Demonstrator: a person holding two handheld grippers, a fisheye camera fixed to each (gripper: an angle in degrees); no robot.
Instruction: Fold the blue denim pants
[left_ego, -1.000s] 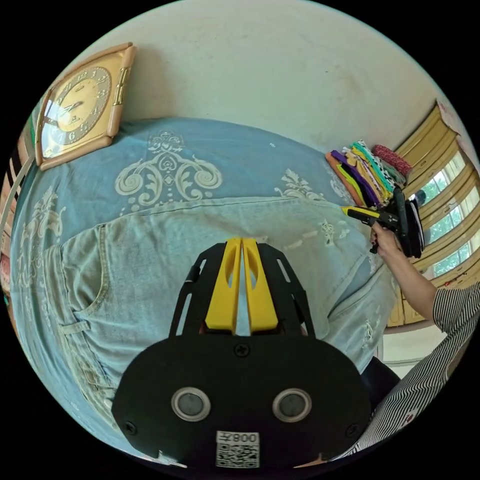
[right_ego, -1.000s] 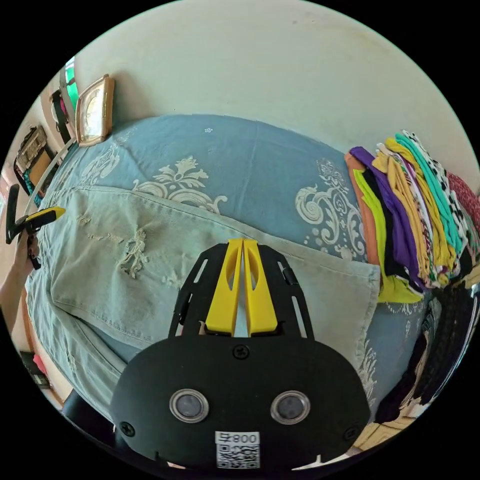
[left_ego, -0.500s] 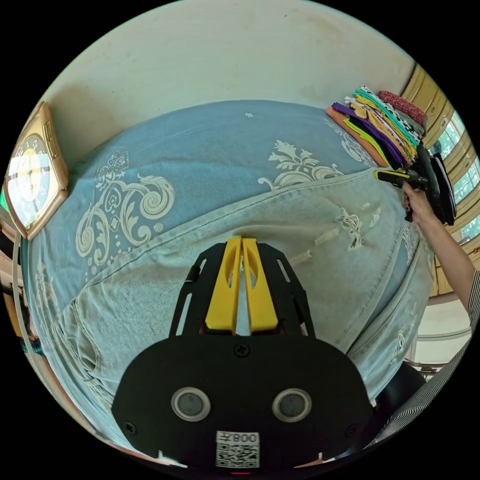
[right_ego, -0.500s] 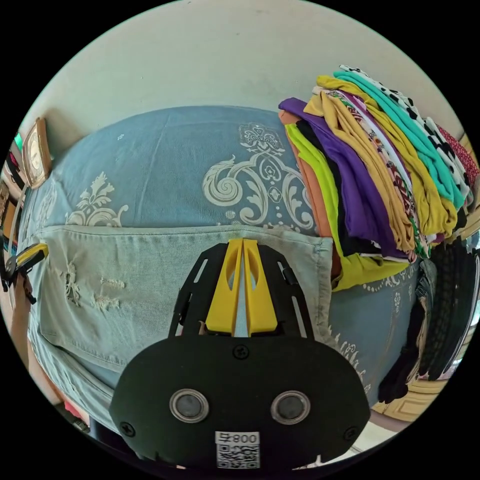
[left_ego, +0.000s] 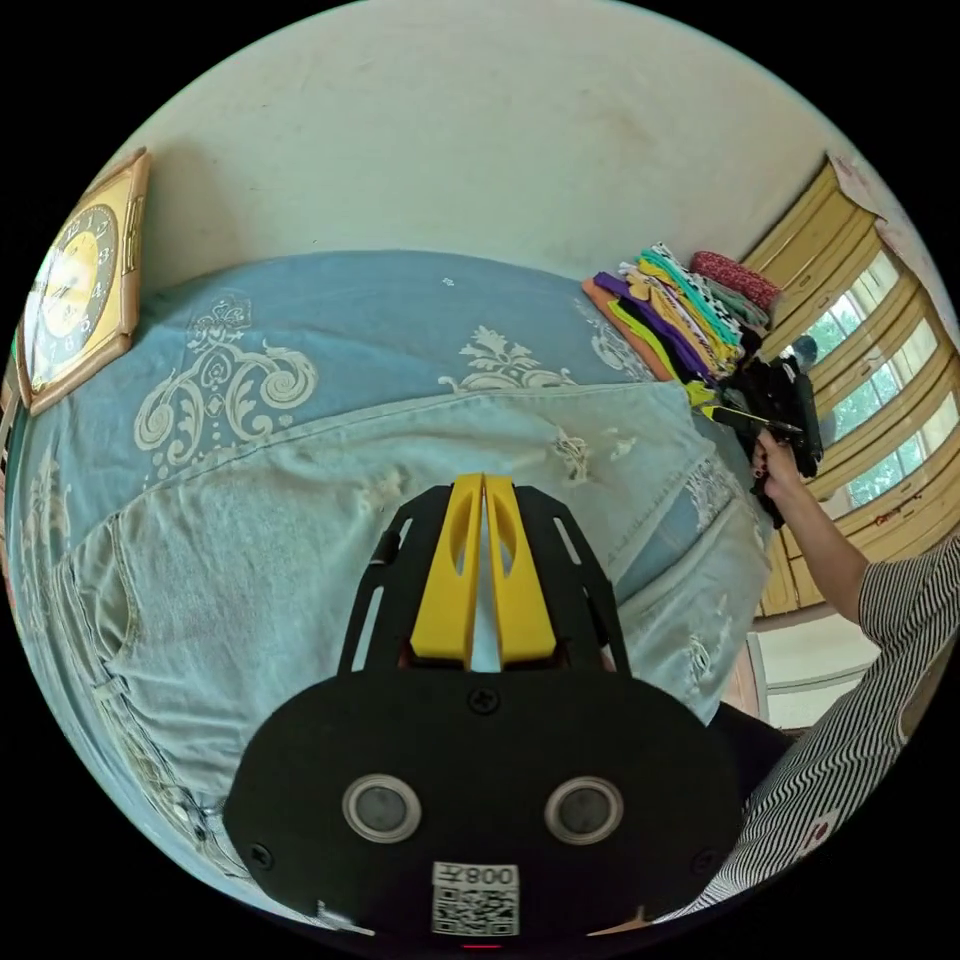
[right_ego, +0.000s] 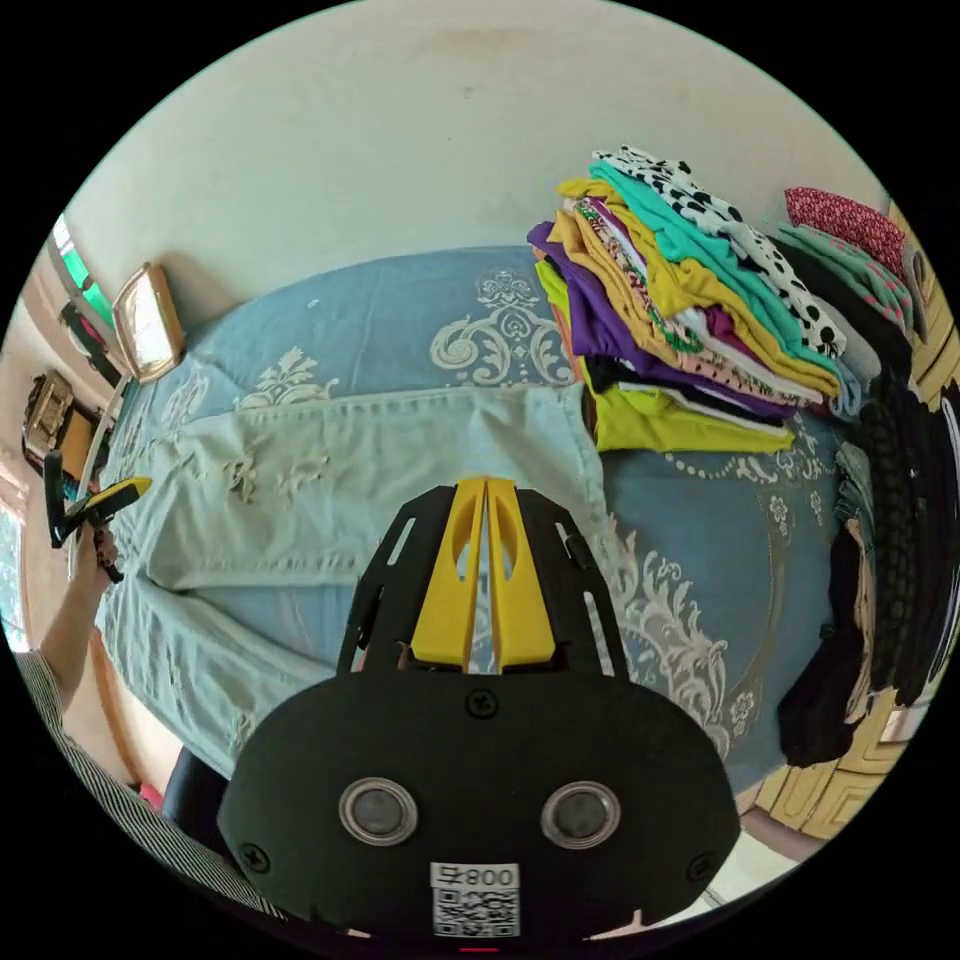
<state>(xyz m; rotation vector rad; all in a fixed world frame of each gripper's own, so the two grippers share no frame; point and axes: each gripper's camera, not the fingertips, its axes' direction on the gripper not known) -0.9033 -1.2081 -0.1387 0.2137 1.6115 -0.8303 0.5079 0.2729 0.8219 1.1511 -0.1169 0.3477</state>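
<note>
The light blue denim pants (left_ego: 300, 520) lie spread flat on a bed, waist to the left and ripped legs running right. My left gripper (left_ego: 484, 482) hovers over the middle of them, jaws shut with nothing between. In the right gripper view the pants (right_ego: 330, 470) stretch left from the leg hem, one leg lying nearer than the other. My right gripper (right_ego: 485, 487) is shut and empty above the hem end. The right gripper (left_ego: 745, 415) appears at the far hem, held by a hand. The left gripper (right_ego: 100, 497) appears at the far left.
The bed has a blue patterned sheet (left_ego: 400, 300). A tall stack of folded colourful clothes (right_ego: 690, 330) stands just past the hem. Dark clothes (right_ego: 880, 560) hang at the right. A framed clock (left_ego: 75, 290) leans on the wall. A person's striped sleeve (left_ego: 860, 680) is at the right.
Both cameras have swung and the right one has pulled back from the hem, so more bed and stack show. The pants lie as before. Both grippers stay shut.
</note>
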